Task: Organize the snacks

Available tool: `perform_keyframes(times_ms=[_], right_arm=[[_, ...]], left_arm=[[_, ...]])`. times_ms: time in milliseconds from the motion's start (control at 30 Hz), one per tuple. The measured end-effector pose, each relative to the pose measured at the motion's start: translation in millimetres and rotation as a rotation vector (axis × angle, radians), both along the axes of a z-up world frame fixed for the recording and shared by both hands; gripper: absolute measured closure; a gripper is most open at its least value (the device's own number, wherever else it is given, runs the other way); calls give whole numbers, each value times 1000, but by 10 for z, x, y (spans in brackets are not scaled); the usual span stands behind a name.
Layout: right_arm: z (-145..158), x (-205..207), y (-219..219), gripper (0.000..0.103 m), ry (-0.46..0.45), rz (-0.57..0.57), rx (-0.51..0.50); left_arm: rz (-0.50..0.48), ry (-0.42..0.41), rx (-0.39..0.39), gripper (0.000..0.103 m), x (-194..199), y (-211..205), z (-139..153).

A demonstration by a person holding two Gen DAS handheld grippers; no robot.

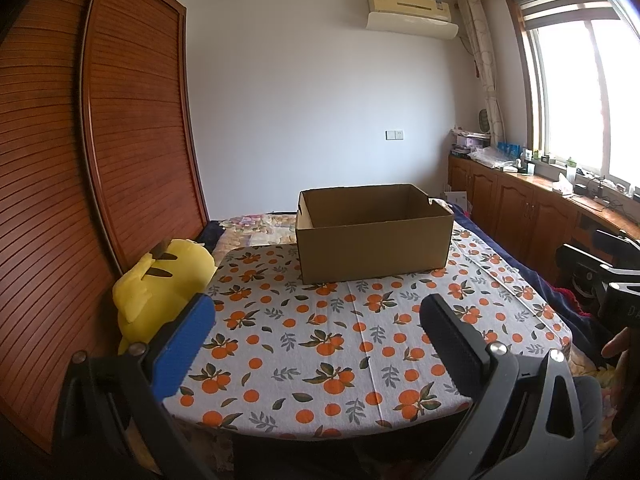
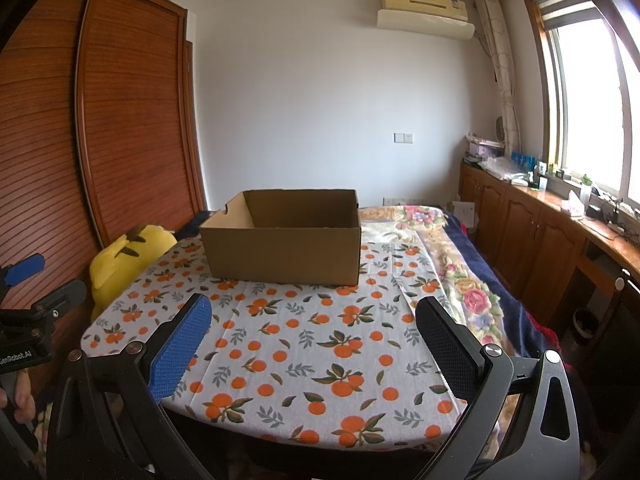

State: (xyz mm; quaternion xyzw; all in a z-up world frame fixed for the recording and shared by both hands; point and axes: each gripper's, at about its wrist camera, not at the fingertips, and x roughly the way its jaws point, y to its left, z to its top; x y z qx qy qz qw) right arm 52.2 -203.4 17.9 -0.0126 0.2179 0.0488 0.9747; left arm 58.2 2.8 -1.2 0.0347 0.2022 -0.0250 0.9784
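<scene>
An open brown cardboard box (image 1: 372,240) (image 2: 284,246) stands at the far side of a table covered with an orange-print cloth (image 1: 320,344) (image 2: 304,344). What I can see of its inside is bare; no snacks show in either view. My left gripper (image 1: 316,312) hovers open over the near part of the table, nothing between its fingers. My right gripper (image 2: 312,312) is open too, likewise holding nothing, short of the box. In the left wrist view the right gripper's body (image 1: 616,280) shows at the right edge; in the right wrist view the left gripper's body (image 2: 28,304) shows at the left edge.
A yellow plush toy (image 1: 160,292) (image 2: 120,260) sits at the table's left edge against a wooden slatted wardrobe (image 1: 120,140). A bed with a floral cover (image 2: 452,264) lies behind and right of the table. Wooden cabinets (image 2: 532,236) with clutter run under the window.
</scene>
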Motion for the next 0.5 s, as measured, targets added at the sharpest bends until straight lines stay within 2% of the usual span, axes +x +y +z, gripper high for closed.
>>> perform_keyframes(times_ms=[500], right_arm=[[-5,-4,-2,0,-2,1,0]], left_arm=[[2,-4,-1,0,1,25,24]])
